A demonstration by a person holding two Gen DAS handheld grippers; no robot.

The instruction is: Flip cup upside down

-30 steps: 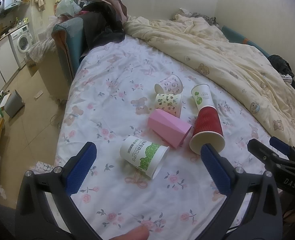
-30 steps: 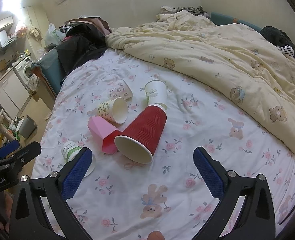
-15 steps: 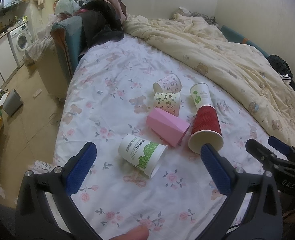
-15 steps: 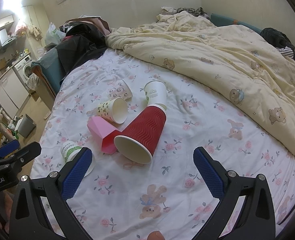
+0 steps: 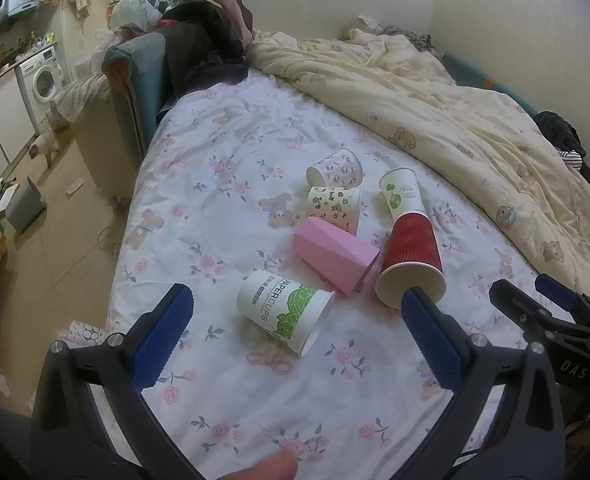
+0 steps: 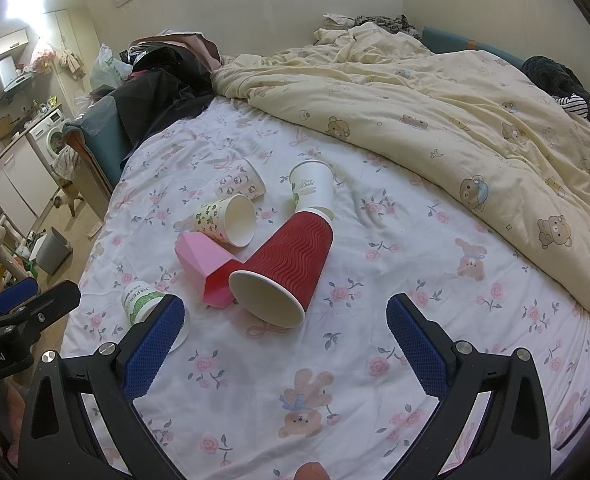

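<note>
Several cups lie on their sides on the floral bed sheet (image 5: 223,208). A white and green paper cup (image 5: 285,310) lies nearest my left gripper (image 5: 295,332), which is open and empty just short of it. A pink faceted cup (image 5: 335,254), a red ribbed cup (image 5: 413,262), and three printed paper cups (image 5: 335,206) lie beyond. My right gripper (image 6: 285,340) is open and empty, just short of the red cup (image 6: 285,268). The pink cup (image 6: 205,266) and the green cup (image 6: 141,300) lie to its left.
A cream bear-print duvet (image 6: 455,112) is heaped over the right and far side of the bed. Dark clothes (image 5: 203,56) and a teal chair (image 5: 135,76) stand at the far left corner. The bed's left edge drops to the floor (image 5: 47,248).
Both grippers have drifted slightly; the cups sit a little higher in the left view. No cup has moved and both grippers stay open.
</note>
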